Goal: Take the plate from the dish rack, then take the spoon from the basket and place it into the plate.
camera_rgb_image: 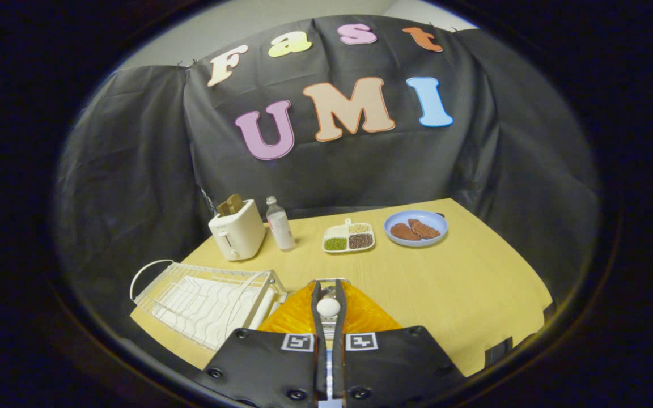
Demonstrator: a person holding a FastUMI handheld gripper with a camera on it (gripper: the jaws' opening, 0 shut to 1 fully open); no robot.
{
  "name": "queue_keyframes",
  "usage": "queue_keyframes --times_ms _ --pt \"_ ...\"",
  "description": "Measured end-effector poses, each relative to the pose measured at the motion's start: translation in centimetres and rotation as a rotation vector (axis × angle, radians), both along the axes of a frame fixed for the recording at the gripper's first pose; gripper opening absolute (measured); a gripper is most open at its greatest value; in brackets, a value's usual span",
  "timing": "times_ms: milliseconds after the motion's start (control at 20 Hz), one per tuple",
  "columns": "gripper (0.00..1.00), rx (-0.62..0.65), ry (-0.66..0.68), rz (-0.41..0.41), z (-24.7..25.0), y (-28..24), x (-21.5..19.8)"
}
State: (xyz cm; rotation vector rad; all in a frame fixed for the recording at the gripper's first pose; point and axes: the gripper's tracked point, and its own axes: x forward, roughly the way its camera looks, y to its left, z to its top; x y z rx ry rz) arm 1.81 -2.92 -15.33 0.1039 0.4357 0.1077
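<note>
Gripper view: the claw [329, 294] has its two fingers pressed nearly together, pinching a spoon [328, 306] whose rounded white bowl shows between them. What part of the spoon lies lower down is hidden by the fingers. Beneath and around the fingers sits one orange, translucent plate [298, 314] with a ribbed, faceted surface; its near edge is covered by the claw's body. Just beside it stands one white wire dish rack [204, 300] with a wavy drain tray and a looped handle, its slots empty. The wooden desk [462, 283] is smooth and pale yellow. Beyond the fingers stand one cream toaster [237, 229] with a brown slice poking out, one small clear bottle [279, 224], one white four-compartment dish [348, 237] of grains or beans, too small to identify, and one pale blue round plate [415, 227] bearing two brown flat pieces.
</note>
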Motion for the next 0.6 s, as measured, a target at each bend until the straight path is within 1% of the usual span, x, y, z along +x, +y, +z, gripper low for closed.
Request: queue_keyframes --times_ms 200,450,600 --pt "0.06 0.014 -0.011 0.044 1.8 0.4 -1.6" --pt "0.06 0.021 -0.003 0.07 2.4 0.2 -3.7" --pt "0.06 0.048 0.011 0.104 2.5 0.5 -5.3"
